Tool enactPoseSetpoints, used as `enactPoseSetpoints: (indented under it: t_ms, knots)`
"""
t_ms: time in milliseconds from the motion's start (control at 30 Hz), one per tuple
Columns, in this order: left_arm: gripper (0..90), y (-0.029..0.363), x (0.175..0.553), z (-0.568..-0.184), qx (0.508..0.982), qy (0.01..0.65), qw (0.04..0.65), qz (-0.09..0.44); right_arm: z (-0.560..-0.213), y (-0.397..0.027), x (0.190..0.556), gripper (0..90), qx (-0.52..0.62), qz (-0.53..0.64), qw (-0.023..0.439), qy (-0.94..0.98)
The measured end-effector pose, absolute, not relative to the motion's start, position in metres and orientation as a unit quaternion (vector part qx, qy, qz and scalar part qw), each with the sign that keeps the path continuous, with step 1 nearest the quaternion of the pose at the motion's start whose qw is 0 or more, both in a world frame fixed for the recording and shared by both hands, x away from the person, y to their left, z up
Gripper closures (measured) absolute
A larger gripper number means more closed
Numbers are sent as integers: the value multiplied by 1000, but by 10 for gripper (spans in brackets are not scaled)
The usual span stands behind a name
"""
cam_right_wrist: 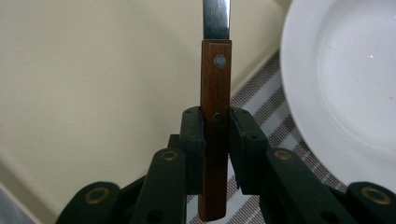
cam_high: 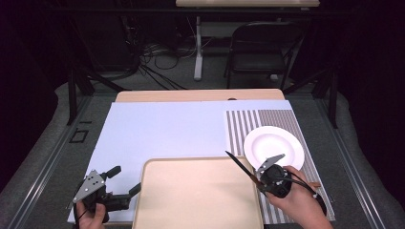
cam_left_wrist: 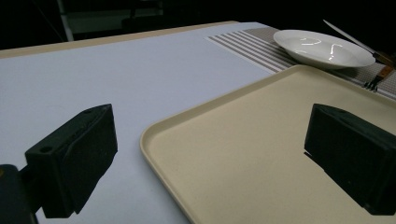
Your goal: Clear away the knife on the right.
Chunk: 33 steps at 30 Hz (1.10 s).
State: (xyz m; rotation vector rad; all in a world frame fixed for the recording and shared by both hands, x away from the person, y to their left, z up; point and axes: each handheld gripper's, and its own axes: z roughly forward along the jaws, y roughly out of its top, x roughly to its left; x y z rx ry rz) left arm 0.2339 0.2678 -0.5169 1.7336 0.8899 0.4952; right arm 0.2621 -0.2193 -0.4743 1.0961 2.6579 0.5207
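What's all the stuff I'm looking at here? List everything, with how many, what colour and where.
knife: one, wooden handle and steel blade, held over the tray's right edge
tray: one, cream, near middle of the table
plate: one, white, on the striped mat
placemat: one, grey and white stripes, right side
fork: one, tines just visible beside the plate
table cover: one, pale blue
chair: one, black, behind the table
left gripper: black, open, at the tray's left edge
right gripper: black, clamped on the knife handle
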Motion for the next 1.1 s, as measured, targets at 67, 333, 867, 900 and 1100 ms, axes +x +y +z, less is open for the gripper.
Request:
enactPoseSetpoints:
  t_ms: [67,333,867,900,1100]
  knots:
    - [26,268,234,-517,728,374,536,208,-476,-214,261,765,368,169,113,907]
    - [26,268,233,-517,728,374,535,208,-483,-195,253,765,348,166,89,918]
    - [26,268,233,-517,728,375,535,207,-497,-172,244,765,332,155,59,929]
    - [26,268,233,-517,728,375,535,207,-499,-171,244,765,331,155,56,929]
    - [26,268,233,-518,729,375,534,207,-512,-167,249,765,334,147,40,930]
